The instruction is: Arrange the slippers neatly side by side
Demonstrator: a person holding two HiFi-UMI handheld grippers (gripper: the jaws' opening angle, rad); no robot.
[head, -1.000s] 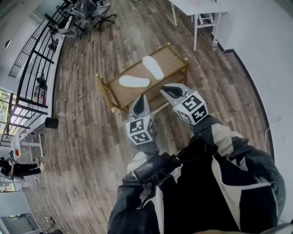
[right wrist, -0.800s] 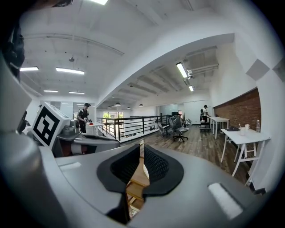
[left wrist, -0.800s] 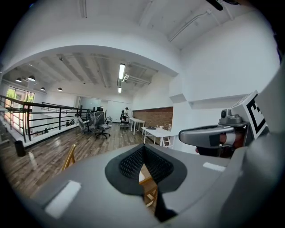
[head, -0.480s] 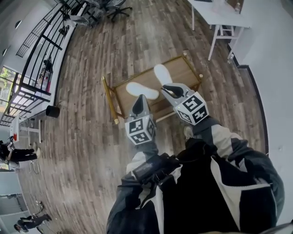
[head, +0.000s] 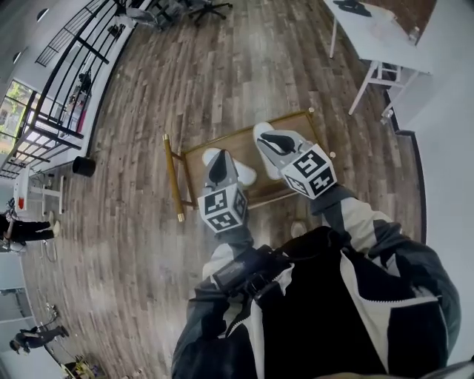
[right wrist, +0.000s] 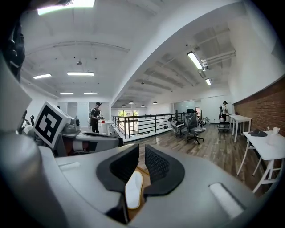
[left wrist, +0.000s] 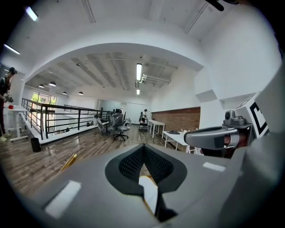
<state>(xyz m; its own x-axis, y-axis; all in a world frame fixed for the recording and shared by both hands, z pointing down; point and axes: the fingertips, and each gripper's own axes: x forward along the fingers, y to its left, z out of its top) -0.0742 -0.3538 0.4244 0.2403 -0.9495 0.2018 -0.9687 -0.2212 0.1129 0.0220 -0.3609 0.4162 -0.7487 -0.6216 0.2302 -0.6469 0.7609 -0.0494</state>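
Observation:
Two white slippers lie on a low wooden table [head: 238,142] with gold legs. My left gripper [head: 219,158] hangs above the left slipper [head: 246,175] and hides its middle. Its jaws are shut and empty. The right slipper [head: 261,131] shows only its far end past my right gripper [head: 266,141], whose jaws stand slightly apart with nothing between them. In the left gripper view a slipper [left wrist: 149,192] shows far below the shut jaws. In the right gripper view a slipper [right wrist: 133,189] lies below the narrow gap.
A white desk [head: 379,38] stands at the back right near a white wall. Office chairs [head: 209,6] and a black railing [head: 68,74] are at the back left. A black bin [head: 84,166] and a person [head: 22,226] are at the left. Wooden floor surrounds the table.
The table and slippers have come closer under me. Both grippers, which were short of the table, now hang over the slippers.

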